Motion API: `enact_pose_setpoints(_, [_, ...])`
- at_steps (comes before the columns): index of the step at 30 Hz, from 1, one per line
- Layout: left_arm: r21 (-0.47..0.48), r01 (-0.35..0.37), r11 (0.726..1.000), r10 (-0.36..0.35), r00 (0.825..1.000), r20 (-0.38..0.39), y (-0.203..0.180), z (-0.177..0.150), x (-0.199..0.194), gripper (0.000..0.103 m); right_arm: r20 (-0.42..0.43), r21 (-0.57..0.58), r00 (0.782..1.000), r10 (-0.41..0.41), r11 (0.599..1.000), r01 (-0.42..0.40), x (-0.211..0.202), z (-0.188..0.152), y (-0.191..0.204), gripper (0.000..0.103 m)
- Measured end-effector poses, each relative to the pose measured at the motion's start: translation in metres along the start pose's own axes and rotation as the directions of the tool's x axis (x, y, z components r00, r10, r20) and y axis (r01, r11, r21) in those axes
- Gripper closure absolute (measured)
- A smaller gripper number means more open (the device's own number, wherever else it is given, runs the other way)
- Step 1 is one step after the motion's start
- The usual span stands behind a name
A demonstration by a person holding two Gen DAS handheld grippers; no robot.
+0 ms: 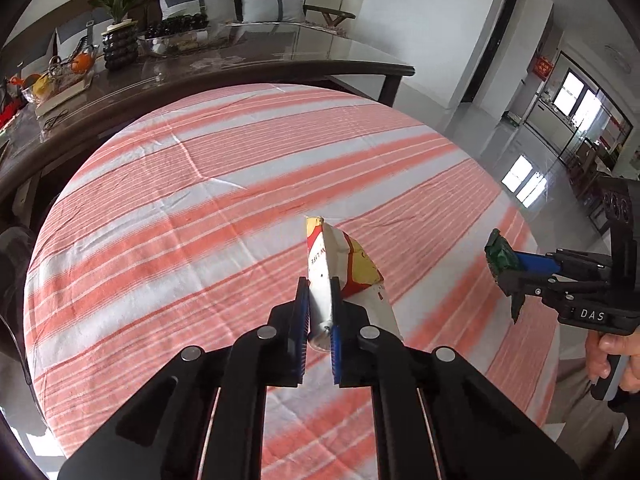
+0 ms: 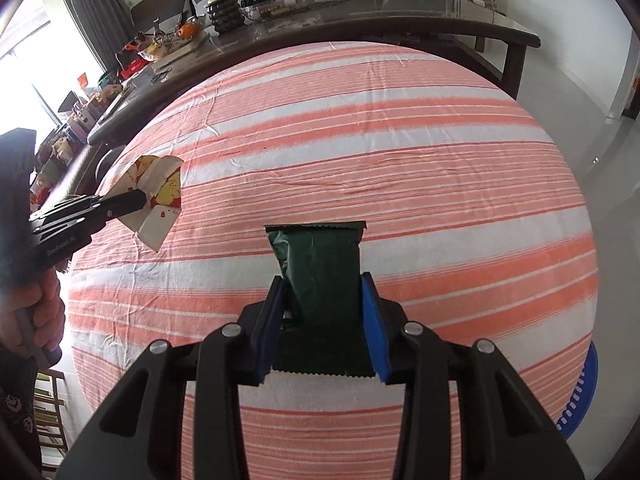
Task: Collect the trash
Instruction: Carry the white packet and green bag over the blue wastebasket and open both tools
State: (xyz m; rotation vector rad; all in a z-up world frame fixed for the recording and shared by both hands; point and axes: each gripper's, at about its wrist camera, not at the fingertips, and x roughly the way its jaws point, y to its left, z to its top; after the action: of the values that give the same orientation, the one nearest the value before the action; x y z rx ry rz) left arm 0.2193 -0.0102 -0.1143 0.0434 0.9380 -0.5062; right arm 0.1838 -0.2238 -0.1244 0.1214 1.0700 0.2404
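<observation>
Black gripper arms fill the bottom of both wrist views, each pair of blue pads clamped on a piece of trash. On the left side, the left gripper (image 1: pixel 320 304) pinches a crumpled white, red and yellow paper carton (image 1: pixel 344 264) between its pads, jaws drawn nearly together with the flattened carton standing up out of them, clear of the cloth. From the right wrist view that same carton (image 2: pixel 158 196) hangs off the tip of the left gripper (image 2: pixel 140 200), over the left edge of the striped tablecloth (image 2: pixel 400 160), and a hand (image 2: pixel 36 312) wraps the handle below it.

Over on the right, the right gripper (image 2: pixel 324 304) holds a dark green snack wrapper (image 2: pixel 320 264), jaws partly closed and pressing on both its sides, the zigzag ends of the wrapper showing above and below the pads. In the left wrist view the wrapper (image 1: pixel 500 256) juts from the right gripper (image 1: pixel 506 270) above the right edge of the cloth, with fingers (image 1: pixel 608 356) curled round the grip.

Orange and white stripes run across the tablecloth, bare under both grippers. Beyond it stands a dark table (image 1: pixel 280 64) with a potted plant (image 1: pixel 118 20), a fruit bowl (image 1: pixel 60 76) and a glass tray. A blue basket (image 2: pixel 580 404) peeks out at the right edge of the cloth.
</observation>
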Motion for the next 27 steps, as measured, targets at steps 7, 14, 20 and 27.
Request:
enact_pose_setpoints(7, [0.116,0.14,0.983,-0.139,0.99,-0.015,-0.108,0.003,0.007,0.095,0.08,0.067,0.997,-0.001,0.998,-0.005,-0.06,-0.029,-0.057,0.066])
enact_pose_setpoints(14, [0.236,0.311,0.921,-0.299,0.95,-0.084,-0.244,0.006,0.032,0.095,0.084,0.199,0.985,-0.151,0.971,0.132,-0.118,-0.078,-0.175,0.066])
enact_pose_setpoints(20, [0.31,0.362,0.879,-0.319,0.93,-0.181,-0.351,-0.005,0.082,0.095,0.013,0.319,0.97,-0.244,0.92,0.227,-0.128,-0.129,-0.265,0.066])
enact_pose_setpoints(27, [0.358,0.358,0.863,-0.268,0.923,-0.277,-0.429,-0.028,0.155,0.095,-0.035,0.465,0.967,-0.252,0.853,0.239,-0.111,-0.185,-0.344,0.066])
